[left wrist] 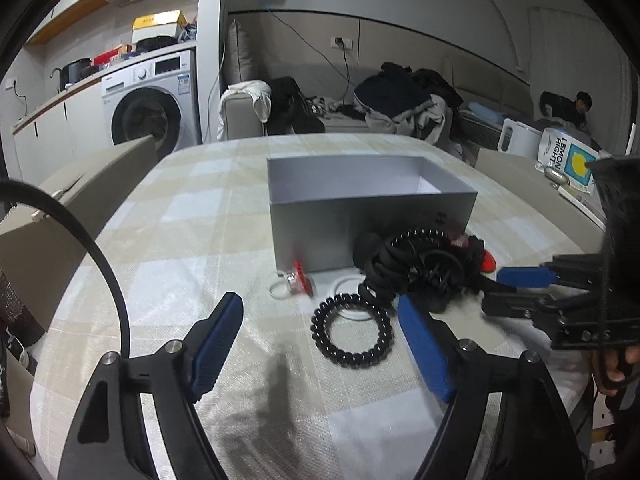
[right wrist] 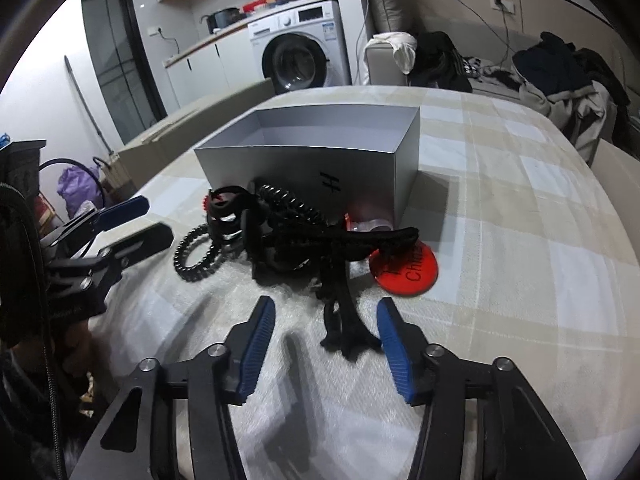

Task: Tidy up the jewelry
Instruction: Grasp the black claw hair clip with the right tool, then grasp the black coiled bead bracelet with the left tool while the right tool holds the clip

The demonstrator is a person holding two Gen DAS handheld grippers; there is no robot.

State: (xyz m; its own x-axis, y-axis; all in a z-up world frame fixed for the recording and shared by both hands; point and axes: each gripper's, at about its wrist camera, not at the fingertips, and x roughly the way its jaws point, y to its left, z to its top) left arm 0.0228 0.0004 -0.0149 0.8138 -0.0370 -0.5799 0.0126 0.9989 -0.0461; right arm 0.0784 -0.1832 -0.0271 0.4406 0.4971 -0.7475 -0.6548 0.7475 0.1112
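Hair ties: a black tangled heap [left wrist: 420, 264] lies on the worktop [left wrist: 200, 240], touching the front wall of the grey box [left wrist: 360, 216].
Coil tie: a black spiral ring [left wrist: 352, 332] lies just in front of the heap.
Left gripper [left wrist: 320, 344]: fingers spread wide, holding nothing.
Right gripper [right wrist: 326, 344]: fingers spread, a black strand between them.

Grey box [left wrist: 360, 236]; black coil tie [left wrist: 352, 332]; beige-white checked cloth [left wrist: 180, 240] (red disc [right wrist: 408, 272] nearby)
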